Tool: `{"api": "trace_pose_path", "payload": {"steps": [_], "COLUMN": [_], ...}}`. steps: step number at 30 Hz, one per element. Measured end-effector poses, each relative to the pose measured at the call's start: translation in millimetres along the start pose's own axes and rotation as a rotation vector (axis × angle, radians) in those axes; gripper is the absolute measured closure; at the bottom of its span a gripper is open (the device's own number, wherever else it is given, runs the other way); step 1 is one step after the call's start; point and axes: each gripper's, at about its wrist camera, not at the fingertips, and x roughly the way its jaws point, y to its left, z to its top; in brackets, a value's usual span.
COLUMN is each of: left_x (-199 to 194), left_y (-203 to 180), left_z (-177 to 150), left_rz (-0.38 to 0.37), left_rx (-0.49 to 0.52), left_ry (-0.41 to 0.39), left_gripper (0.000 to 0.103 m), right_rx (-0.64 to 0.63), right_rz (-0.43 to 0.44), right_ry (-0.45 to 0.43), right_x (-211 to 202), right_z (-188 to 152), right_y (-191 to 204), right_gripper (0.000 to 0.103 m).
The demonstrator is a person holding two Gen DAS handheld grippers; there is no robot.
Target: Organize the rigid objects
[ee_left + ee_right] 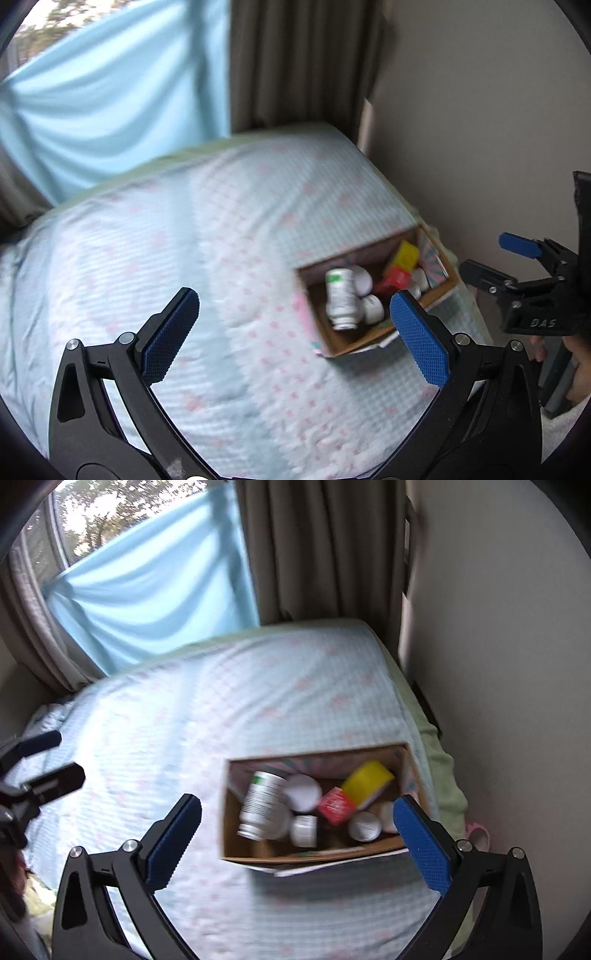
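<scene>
An open cardboard box [258, 851] sits on the bed near its right edge; it also shows in the left wrist view [354, 345]. Inside lie a white bottle with a green label [263, 805], several small white jars [303, 793], a red box [335, 805] and a yellow box [366, 778]. The bottle [341, 299], the red box [395, 281] and the yellow box [404, 255] show in the left wrist view too. My left gripper [293, 332] is open and empty above the bedspread, left of the box. My right gripper [297, 843] is open and empty above the box.
The bed has a light blue bedspread [184, 720] with pink marks. A wall [498, 664] runs close along the bed's right side. Brown curtains [314, 546] and a blue cloth [155, 583] hang behind the bed. A pink object [478, 836] lies by the wall.
</scene>
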Motion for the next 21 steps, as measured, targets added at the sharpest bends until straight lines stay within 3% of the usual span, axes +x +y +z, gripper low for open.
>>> {"api": "trace_pose_path", "payload": {"steps": [6,11,16,21], "left_x": [-101.9,-160.4,-187.9,-196.0], "left_y": [54.7,84.7,97.9,99.0], "left_z": [-6.2,-22.0,-36.8,-45.7], "left_rz": [0.111,0.181,0.214,0.224], "left_rx": [-0.114,-0.189,-0.215,-0.211], "left_ry": [-0.172,-0.275,-0.333,-0.372], "left_gripper": [0.0,0.0,0.0,0.0], "right_rx": [-0.076,-0.115,-0.148,-0.131], "right_rz": [0.025,0.043,0.022,0.028], "right_ry": [-0.161,-0.27,-0.331,-0.339], "right_x": [-80.3,-125.4,-140.5,-137.5], "right_z": [35.7,42.8,30.0,22.4], "right_y": [75.8,118.7,146.1,148.6], "right_gripper": [0.0,0.0,0.0,0.0]}}
